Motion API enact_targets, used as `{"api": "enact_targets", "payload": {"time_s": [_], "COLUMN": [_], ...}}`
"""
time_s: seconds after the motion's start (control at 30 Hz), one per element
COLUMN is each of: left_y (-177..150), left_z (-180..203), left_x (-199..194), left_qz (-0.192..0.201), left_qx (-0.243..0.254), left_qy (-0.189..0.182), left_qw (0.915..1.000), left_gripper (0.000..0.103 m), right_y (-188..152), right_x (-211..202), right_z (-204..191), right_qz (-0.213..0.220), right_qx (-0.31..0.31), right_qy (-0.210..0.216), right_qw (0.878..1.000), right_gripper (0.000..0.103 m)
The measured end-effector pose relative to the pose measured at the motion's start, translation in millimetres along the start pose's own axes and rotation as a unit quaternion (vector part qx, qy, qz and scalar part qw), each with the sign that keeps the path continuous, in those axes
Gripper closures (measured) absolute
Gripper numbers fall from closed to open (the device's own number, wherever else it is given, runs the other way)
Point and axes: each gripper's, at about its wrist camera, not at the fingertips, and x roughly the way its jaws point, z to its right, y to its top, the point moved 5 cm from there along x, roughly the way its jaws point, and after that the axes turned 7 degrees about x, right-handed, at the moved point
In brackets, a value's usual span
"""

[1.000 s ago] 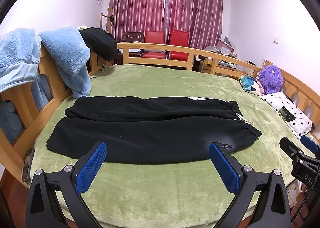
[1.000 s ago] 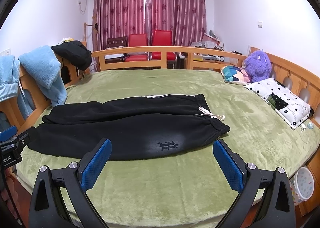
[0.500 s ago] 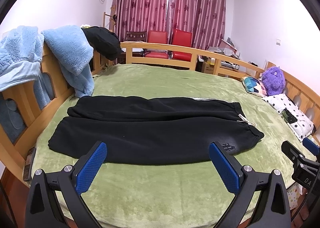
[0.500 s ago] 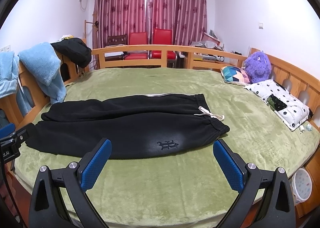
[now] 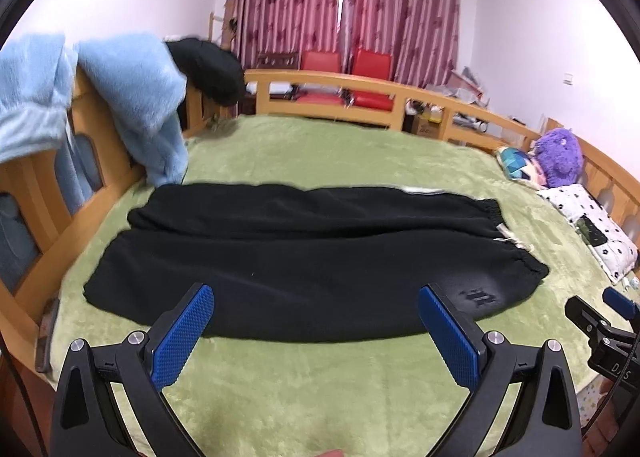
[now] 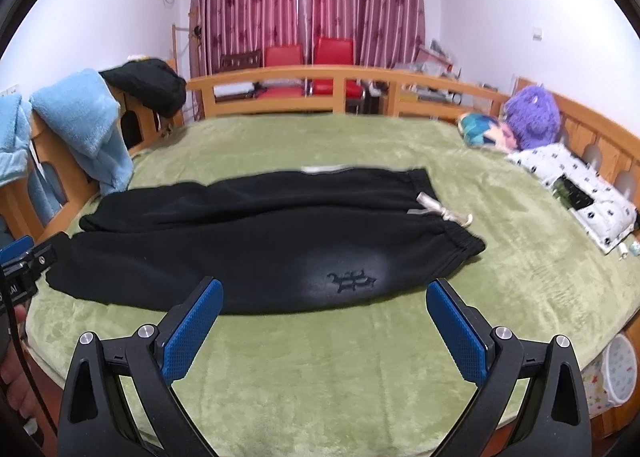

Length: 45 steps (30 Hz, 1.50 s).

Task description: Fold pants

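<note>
Left wrist view: black sweatpants point(image 5: 312, 257) lie flat and lengthwise across a green blanket point(image 5: 320, 389) on a wooden-railed bed, legs side by side, cuffs toward the light blue fleece point(image 5: 136, 105) draped on the rail, waistband at the opposite end. The left gripper point(image 5: 316, 333) hangs above the near edge of the pants with its blue-padded fingers point(image 5: 182, 333) spread wide and nothing between them; the pants sit just beyond the fingertips, apart from them. No fold appears made, so this reads as the approach before a first grasp. The likely next move calls for lowering onto the near leg's hem or edge and pinching only the cloth, not the blanket. Right wrist view: the same pants point(image 6: 260, 245) stretch away from the fleece point(image 6: 80, 121), with the white drawstring point(image 6: 440, 213) at the waistband and an embroidered logo point(image 6: 352, 281) on the near leg. The right gripper point(image 6: 324, 329) is likewise wide open and empty, poised just short of the near edge below the logo, touching nothing. The left gripper's tip shows at this view's left edge, near the cuffs.
</note>
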Motion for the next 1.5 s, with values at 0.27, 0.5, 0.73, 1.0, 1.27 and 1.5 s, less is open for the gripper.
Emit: {"api": "enact_targets", "payload": {"time_s": [0.27, 0.5, 0.73, 1.0, 1.27, 1.5], "left_y": [-61, -114, -127, -109, -103, -84], "left_z": [-65, -143, -188, -191, -211, -225], "left_x": [90, 135, 161, 202, 201, 155], "left_qz": [-0.094, -0.122, -0.098, -0.106, -0.106, -0.062], "left_qx": [-0.053, -0.196, -0.285, -0.284, -0.301, -0.267], "left_qy": [0.014, 0.014, 0.021, 0.038, 0.045, 0.037], "left_qw": [0.994, 0.973, 0.9533, 0.9521, 0.9466, 0.9609], "left_gripper": [0.003, 0.007, 0.009, 0.013, 0.083, 0.087], "right_y": [-31, -55, -56, -40, -16, -5], "right_x": [93, 163, 209, 262, 284, 235], "right_z": [36, 107, 155, 169, 168, 164], "right_qz": [-0.051, -0.108, -0.136, -0.131, -0.114, -0.078], "right_qx": [0.021, 0.113, 0.228, 0.273, 0.27, 0.253], "right_qy": [-0.014, -0.036, -0.022, -0.022, -0.008, 0.018], "right_qw": [0.998, 0.987, 0.964, 0.953, 0.956, 0.964], "right_gripper": [0.007, 0.025, 0.025, 0.023, 0.081, 0.085]}}
